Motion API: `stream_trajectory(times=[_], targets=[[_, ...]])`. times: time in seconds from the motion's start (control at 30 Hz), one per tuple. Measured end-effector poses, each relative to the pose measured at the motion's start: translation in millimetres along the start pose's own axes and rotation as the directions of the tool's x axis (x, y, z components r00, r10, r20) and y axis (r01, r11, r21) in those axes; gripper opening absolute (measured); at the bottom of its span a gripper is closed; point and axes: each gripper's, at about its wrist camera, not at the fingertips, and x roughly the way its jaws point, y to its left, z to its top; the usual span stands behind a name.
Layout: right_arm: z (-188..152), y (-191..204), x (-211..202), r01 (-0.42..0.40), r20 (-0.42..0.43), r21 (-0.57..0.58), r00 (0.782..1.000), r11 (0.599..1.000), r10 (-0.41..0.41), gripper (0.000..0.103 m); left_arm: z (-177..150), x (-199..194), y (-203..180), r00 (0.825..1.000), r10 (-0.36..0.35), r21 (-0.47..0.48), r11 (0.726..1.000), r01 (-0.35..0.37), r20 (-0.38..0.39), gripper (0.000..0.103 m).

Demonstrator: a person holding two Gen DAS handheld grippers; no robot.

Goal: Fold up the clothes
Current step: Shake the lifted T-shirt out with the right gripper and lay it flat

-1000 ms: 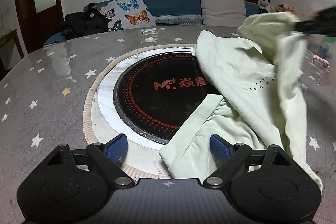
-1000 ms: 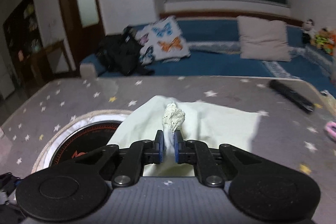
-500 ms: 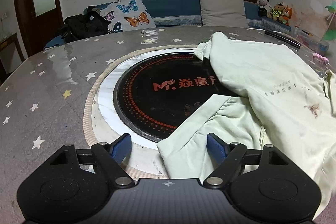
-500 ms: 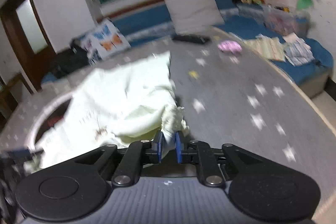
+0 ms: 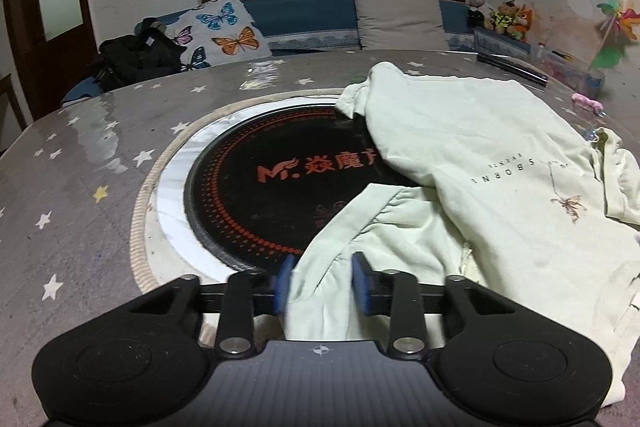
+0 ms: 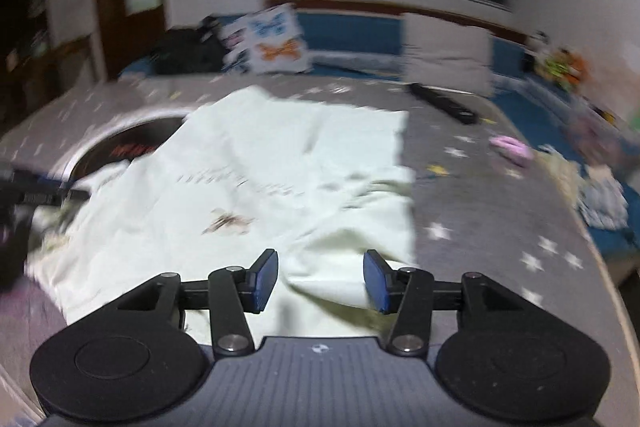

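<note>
A pale green shirt (image 5: 472,163) with small printed lettering lies spread over the right side of the star-patterned table (image 5: 80,163); it also shows in the right wrist view (image 6: 256,183). Its sleeve (image 5: 360,227) reaches toward me over the black round cooktop (image 5: 256,187). My left gripper (image 5: 322,283) is partly closed around the sleeve end, jaws touching the cloth on both sides. My right gripper (image 6: 320,281) is open just above the shirt's near edge, holding nothing. The right wrist view is blurred.
A black remote (image 6: 442,103) and a pink object (image 6: 510,147) lie on the table's far right. A blue sofa with a butterfly pillow (image 5: 220,31), a beige cushion (image 5: 398,17) and a black bag (image 5: 136,55) stands behind the table. The table edge (image 6: 608,267) curves at right.
My right gripper carried the bunched cloth over, laid the shirt flat and opened, letting it go. My left gripper's jaws narrowed around the sleeve end.
</note>
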Motion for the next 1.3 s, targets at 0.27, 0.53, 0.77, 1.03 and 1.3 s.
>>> stream_trajectory(times=[0.27,0.53,0.77,1.03,1.3], targets=[[-1.7,11.1,39.4,0.017,-0.036,-0.057,0.999,0.998,-0.019,0.012,0.0,-5.9,6.4,1.0,0.023,-0.03,0.999,-0.023,0.008,0.014],[-4.3,-44.6,2.1,0.201,0.047,0.129,0.977,0.971,-0.209,0.005,-5.1,-27.0,14.5,0.998,0.059,-0.058,0.997,-0.057,0.033,0.011],[-24.7,-97.3,-28.2,0.304,-0.011,0.307,0.949,0.902,-0.316,0.005,-14.4,-60.8,34.5,0.993,0.105,-0.11,0.989,-0.098,0.061,0.01],[-48.9,-90.6,-39.2,0.317,-0.096,0.312,0.949,0.896,-0.302,0.008,-35.4,-93.2,53.0,0.99,0.135,-0.128,0.983,-0.13,0.031,0.013],[-20.7,-87.1,-45.4,0.251,-0.01,0.299,0.966,0.921,-0.26,0.018,-15.9,-104.6,54.0,0.985,0.159,-0.09,0.984,-0.152,0.072,0.044]])
